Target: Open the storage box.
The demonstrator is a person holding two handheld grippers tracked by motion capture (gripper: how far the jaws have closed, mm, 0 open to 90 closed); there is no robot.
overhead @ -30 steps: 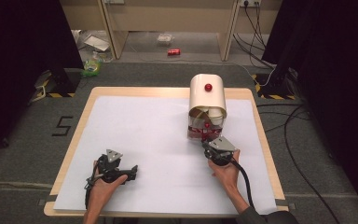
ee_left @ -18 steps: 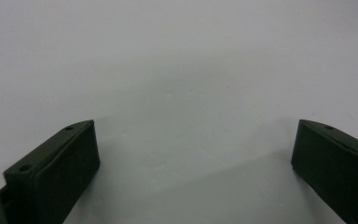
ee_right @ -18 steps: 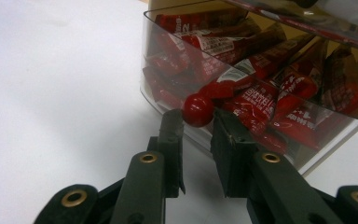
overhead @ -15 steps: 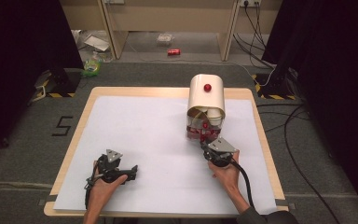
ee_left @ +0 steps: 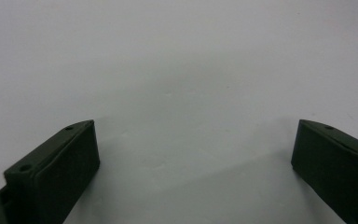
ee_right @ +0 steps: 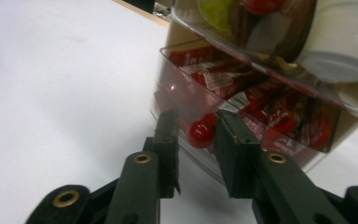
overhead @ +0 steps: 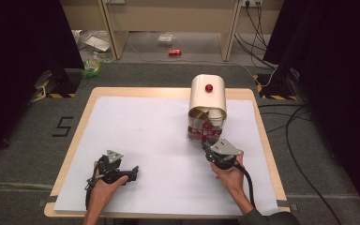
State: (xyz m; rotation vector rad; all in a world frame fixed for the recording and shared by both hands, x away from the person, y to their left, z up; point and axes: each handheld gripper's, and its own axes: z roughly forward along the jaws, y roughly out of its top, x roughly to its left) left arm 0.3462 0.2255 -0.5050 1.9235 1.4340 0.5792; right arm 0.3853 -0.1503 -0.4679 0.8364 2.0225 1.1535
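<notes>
Flanking the red knob (ee_right: 200, 134) of a clear drawer (ee_right: 261, 112) full of red packets, the right gripper (ee_right: 196, 130) has its fingers (ee_right: 168, 140) narrowly parted, having just been opening; the pads are not pressing on the knob. That drawer belongs to the cream box (overhead: 208, 96) at the table's (overhead: 98, 93) far right. Resting on the white sheet, the left gripper (ee_left: 193, 149) has its fingers spread wide and empty.

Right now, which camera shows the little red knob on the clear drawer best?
The right gripper view: the red knob sits close up between the fingers. The high view shows it as a tiny dot. The left gripper view faces the white table.
</notes>
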